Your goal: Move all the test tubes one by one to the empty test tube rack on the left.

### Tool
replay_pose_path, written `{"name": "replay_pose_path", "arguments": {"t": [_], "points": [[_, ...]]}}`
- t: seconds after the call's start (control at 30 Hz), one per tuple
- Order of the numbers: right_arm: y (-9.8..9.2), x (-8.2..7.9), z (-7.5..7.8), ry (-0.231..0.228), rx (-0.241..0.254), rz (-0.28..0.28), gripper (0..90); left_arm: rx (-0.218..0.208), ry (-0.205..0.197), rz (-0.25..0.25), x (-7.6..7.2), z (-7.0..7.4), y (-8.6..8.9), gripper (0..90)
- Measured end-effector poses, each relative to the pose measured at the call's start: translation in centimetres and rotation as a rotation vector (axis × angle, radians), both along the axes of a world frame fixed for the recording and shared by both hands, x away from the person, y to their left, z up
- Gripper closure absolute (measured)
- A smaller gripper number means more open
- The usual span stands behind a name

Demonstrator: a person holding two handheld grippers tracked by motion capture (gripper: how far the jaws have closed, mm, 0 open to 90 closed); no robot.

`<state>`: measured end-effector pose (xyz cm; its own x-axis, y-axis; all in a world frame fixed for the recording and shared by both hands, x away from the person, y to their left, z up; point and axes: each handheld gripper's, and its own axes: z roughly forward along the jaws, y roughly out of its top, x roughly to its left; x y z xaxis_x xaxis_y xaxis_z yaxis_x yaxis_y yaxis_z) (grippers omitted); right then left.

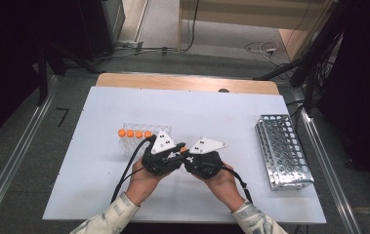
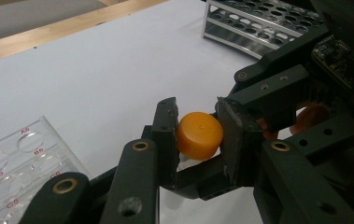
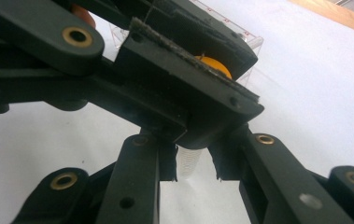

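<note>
The white rectangular tabletop [image 1: 99, 146] carries a metal perforated tube rack [image 1: 282, 148] at the right, well apart from the work, and a clear plastic tube rack [image 1: 138, 139] at the left with four orange caps in its back row. In front of that clear rack the two hands meet over the board. The left gripper [image 2: 198, 135] has its jaws pinched on the round orange screw cap [image 2: 200, 134] of a clear plastic tube [image 3: 187, 161], one pad pressed on each side of the cap. The right gripper [image 3: 188, 163] is clamped on the tube's body just below, where the ribbed wall shows between its pads. The tube thus hangs in the air between the grippers, near the clear rack and touching nothing else.

The likely job is twisting the cap off. The risk lies in the grip: the smooth, rounded cap could slip under the pads, or a turn off the tube's axis could wrench the tube sideways out of the right gripper's hold and drop it on the table.
</note>
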<state>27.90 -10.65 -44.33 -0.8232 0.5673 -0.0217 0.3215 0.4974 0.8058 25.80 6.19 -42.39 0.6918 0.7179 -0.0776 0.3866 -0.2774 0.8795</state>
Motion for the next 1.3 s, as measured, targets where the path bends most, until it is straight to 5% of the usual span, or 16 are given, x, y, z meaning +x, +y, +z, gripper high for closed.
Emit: {"name": "replay_pose_path", "arguments": {"t": [0.27,0.6,0.93,1.3], "points": [[-0.1,-0.3,0.2,0.021,-0.018,0.037,39.9,-0.069,-0.011,0.008,0.2,1.7,1.6,69.7],[-0.8,-0.3,0.2,0.015,-0.038,0.014,31.0,-0.139,-0.048,0.096,0.8,4.3,5.9,69.7],[-1.4,-0.1,0.3,0.018,-0.032,-0.015,28.6,-0.103,-0.087,0.194,1.4,4.3,7.5,69.7],[-1.5,-0.1,0.2,0.015,-0.032,-0.023,28.8,-0.036,-0.061,0.206,2.3,2.8,7.1,69.7]]}}
